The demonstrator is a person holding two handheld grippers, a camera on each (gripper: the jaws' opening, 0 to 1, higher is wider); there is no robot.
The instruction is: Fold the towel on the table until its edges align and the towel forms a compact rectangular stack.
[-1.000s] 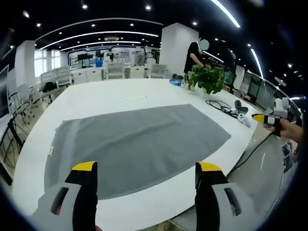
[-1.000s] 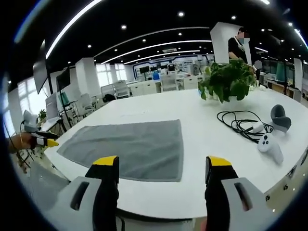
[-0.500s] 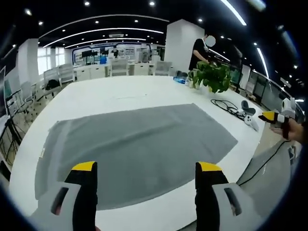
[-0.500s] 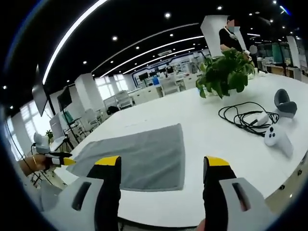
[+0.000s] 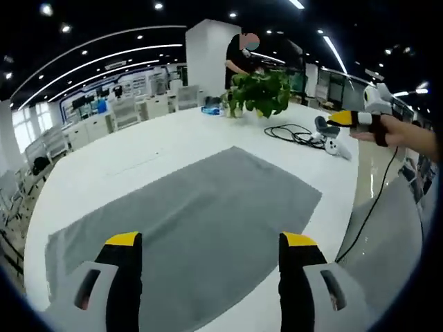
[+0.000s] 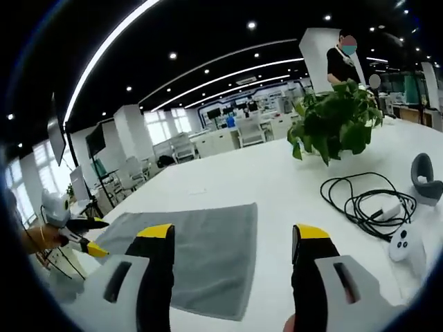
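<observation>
In the left gripper view, I see my left gripper (image 5: 210, 249) with its fingers (image 5: 123, 242) spread apart and holding nothing, above the near edge of the grey towel (image 5: 187, 221), which lies flat and unfolded on the white surface (image 5: 104, 162). The right gripper (image 5: 353, 119) hangs at the far right, beyond the surface's edge. In the right gripper view, the right gripper (image 6: 234, 235) has its fingers apart and empty, the towel (image 6: 201, 242) flat beneath; a potted plant (image 6: 336, 124), black cable (image 6: 363, 200) and white controller (image 6: 405, 243) sit to the right.
</observation>
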